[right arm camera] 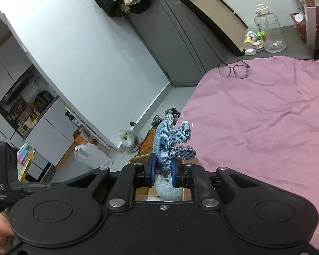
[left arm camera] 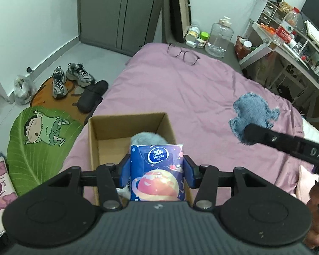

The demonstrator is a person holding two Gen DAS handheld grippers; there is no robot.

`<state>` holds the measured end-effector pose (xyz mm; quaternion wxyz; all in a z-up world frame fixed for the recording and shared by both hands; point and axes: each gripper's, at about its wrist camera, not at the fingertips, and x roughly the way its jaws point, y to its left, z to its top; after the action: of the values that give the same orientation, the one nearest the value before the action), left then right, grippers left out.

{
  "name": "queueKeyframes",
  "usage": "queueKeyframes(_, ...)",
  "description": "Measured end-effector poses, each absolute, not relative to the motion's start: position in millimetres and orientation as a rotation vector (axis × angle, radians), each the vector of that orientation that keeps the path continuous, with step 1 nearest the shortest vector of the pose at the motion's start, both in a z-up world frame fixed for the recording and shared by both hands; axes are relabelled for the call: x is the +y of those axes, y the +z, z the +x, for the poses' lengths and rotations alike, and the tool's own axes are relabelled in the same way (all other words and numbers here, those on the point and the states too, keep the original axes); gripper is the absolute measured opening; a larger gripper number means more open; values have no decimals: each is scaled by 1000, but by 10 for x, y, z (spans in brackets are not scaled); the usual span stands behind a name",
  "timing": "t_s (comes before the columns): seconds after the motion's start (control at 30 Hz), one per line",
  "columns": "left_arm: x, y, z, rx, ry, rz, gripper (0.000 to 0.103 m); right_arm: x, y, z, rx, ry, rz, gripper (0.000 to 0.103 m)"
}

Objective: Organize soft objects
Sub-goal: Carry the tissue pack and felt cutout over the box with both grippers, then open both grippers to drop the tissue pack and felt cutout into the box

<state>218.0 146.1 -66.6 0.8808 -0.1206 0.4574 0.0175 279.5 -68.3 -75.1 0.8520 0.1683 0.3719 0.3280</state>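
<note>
1. Left tongs (left arm camera: pixel 157 173) first: the blue pads are pinching a blue tissue pack (left arm camera: pixel 157 170) by its two sides. Its long axis runs straight out along the fingers, the logo end pointing away from the camera.
2. Straight beyond and below that pack sits the open cardboard box (left arm camera: pixel 95 140) on the pink bed (left arm camera: pixel 180 97). A grey fluffy thing (left arm camera: pixel 148 138) already lies inside, just past the pack's far end. The pack looks to hang over the box's right half; whether it touches the fluff I cannot tell.
3. So the left tongs are the nearer pair by far. My read: the pack only needs to go down and slightly forward into the box.
4. Over to the right tongs (right arm camera: pixel 161 170): pressed on the lower part of a denim plush toy (right arm camera: pixel 170 142), which stands up out of the pads, its ragged limbs splaying to the right.
5. From the left wrist view that toy (left arm camera: pixel 253 114) hangs well right of the box, held off the bed. It would have to travel leftward to reach the box, likely second in the queue.
</note>
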Motion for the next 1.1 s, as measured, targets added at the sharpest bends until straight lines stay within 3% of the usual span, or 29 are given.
queueKeyframes(0.6,1740,-1011,2138,996,111,-276,51,-278,-997,2755,851,773,318,14)
queueKeyframes(1.1,1918,-856,2157,957,164,-301,51,-33,-1105,2769,907,840,300,15)
